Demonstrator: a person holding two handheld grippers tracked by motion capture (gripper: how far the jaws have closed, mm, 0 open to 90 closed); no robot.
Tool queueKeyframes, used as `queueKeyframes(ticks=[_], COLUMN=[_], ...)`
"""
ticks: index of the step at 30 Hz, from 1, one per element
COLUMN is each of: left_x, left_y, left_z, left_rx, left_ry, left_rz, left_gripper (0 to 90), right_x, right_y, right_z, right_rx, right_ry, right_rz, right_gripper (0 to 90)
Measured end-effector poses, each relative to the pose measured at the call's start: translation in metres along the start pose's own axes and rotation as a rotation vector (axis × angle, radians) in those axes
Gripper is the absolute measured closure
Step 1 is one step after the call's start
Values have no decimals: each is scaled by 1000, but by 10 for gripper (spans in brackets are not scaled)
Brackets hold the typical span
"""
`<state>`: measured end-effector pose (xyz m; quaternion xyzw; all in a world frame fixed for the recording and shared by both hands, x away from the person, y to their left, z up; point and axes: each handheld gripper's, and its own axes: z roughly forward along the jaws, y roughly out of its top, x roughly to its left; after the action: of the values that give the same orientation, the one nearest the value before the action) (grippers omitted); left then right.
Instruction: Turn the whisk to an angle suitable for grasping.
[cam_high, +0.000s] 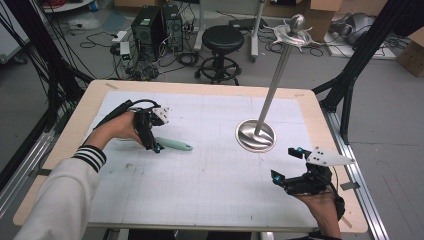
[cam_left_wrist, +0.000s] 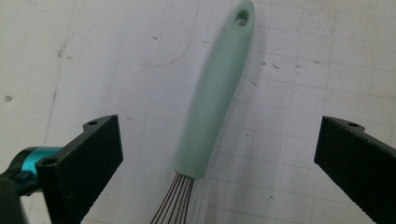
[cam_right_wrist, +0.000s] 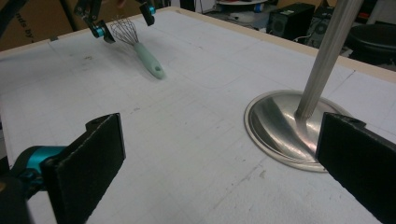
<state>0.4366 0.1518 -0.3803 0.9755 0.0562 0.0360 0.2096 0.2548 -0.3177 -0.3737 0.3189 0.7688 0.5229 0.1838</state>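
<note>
At the near right of the worktop (cam_high: 210, 200), the right gripper (cam_high: 285, 165) rests low in the person's hand with its jaws spread wide and nothing between them. It points toward the far left, so its own view looks across the white gridded surface. That suggests it is parked clear of the work, ready to help later.

Just beyond it, right of centre, stands a metal stand (cam_high: 256, 135). Its round polished base lies flat on the worktop and a slim pole leans up to a knobbed top, likely a hanger meant to receive a utensil.

Farther left, the left gripper (cam_high: 152, 145) is tipped down over a whisk (cam_high: 172, 145) with a mint-green handle. The whisk lies flat on the worktop, handle pointing right and wires under the gripper. In the left gripper view the jaws are spread to either side of the handle (cam_left_wrist: 212, 98) near where the wires begin, not touching it. That placement looks chosen to close across the thick end for a firm hold.
</note>
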Motion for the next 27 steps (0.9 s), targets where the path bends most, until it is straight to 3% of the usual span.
queueKeyframes(ticks=[11,13,19,27], left_x=[4,5,7,8], left_y=[-1,-1,-2,-1], left_z=[16,17,21,26], left_rx=[65,63,94,109], left_ry=[-12,-29,-19,-31], left_rz=[-29,-33,-40,-58], left_gripper=[32,87,112,269], right_x=[0,0,0,-1], right_y=[0,0,-1,-1], right_z=[0,0,1,1], right_rx=[-4,-5,2,1], right_ry=[8,7,9,7], right_rz=[1,6,7,9], right_gripper=[5,5,5,5])
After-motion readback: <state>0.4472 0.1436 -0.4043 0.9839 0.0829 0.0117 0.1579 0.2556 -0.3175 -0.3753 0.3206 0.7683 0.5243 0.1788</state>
